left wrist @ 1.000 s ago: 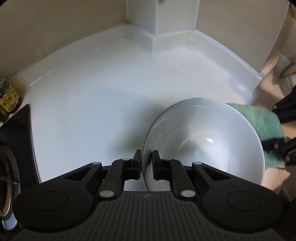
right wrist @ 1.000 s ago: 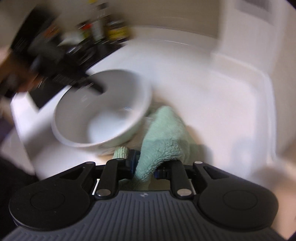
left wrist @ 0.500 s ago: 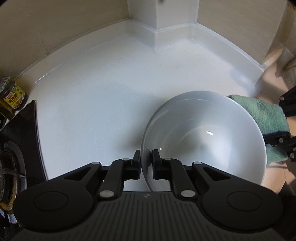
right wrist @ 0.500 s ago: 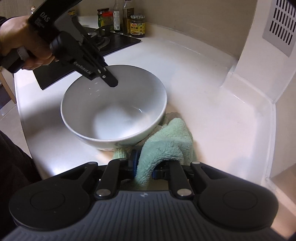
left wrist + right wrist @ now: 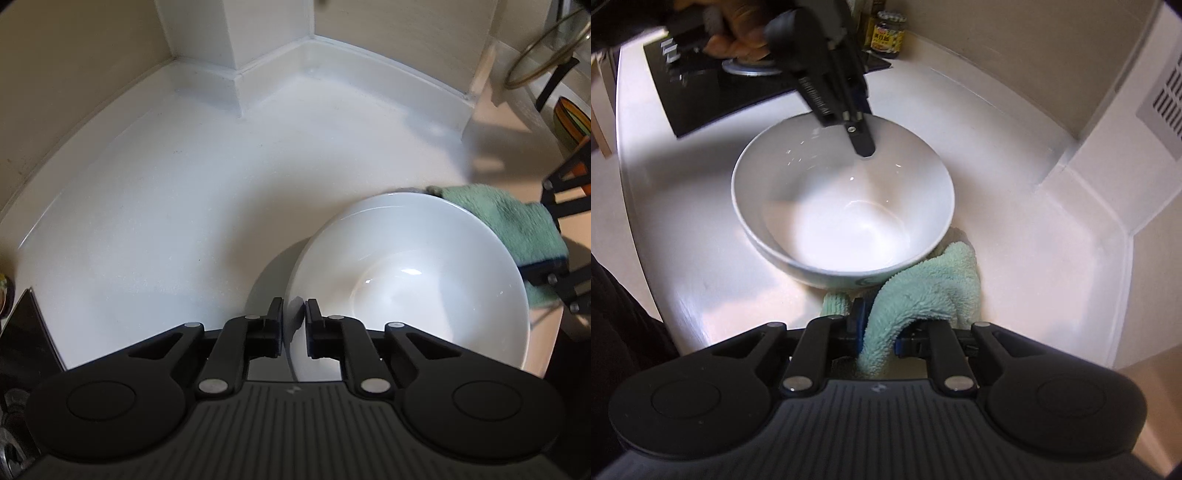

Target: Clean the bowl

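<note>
Shifted rightward, left tongs [image 5: 294, 325] pinch bowl [image 5: 424, 280] rim; right tongs [image 5: 877, 332] clamp cloth [image 5: 923, 295] beside it.

A white bowl [image 5: 410, 284] fills the lower right of the frame, sitting on a white countertop [image 5: 166, 206]. The left gripper [image 5: 294, 319], black, reaches up from the bottom edge, its two fingers pinching the bowl's near rim, one outside and one inside. A green cloth [image 5: 517, 225] lies against the bowl's far right side, held at the right edge of the frame by the black right gripper [image 5: 554, 258]. Beige walls meet at a white corner post at top centre.
</note>
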Action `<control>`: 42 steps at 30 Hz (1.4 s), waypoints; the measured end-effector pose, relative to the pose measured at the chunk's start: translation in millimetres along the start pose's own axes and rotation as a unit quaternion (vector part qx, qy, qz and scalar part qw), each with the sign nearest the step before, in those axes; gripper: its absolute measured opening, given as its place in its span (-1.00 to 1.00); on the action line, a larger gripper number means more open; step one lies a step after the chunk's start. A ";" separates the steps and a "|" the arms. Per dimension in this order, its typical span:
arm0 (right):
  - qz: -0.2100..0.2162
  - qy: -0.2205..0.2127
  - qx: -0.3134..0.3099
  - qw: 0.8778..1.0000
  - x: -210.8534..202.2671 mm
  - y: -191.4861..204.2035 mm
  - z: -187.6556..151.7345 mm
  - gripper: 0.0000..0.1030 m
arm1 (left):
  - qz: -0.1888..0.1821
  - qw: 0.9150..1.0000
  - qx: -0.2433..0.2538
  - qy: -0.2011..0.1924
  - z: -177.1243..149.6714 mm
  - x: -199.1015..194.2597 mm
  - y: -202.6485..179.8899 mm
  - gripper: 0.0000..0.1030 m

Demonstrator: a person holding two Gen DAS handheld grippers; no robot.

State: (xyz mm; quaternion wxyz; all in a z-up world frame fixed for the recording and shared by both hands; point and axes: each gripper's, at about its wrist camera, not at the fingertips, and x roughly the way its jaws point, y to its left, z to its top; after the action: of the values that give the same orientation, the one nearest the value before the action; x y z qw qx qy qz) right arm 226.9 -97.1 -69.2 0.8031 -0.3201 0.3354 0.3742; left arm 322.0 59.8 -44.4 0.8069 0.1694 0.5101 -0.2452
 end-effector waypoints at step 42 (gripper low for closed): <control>0.020 -0.024 0.026 0.999 -18.7 17.4 1.0 -0.78 | 0.031 0.997 -0.075 0.002 -51.8 -41.3 -15.2 -0.69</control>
State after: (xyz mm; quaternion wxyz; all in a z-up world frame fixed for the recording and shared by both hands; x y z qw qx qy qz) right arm 203.8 -94.5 -58.7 0.8113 -0.2831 0.3321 0.3890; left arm 260.2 83.6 -29.2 0.8232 0.1245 0.5236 -0.1809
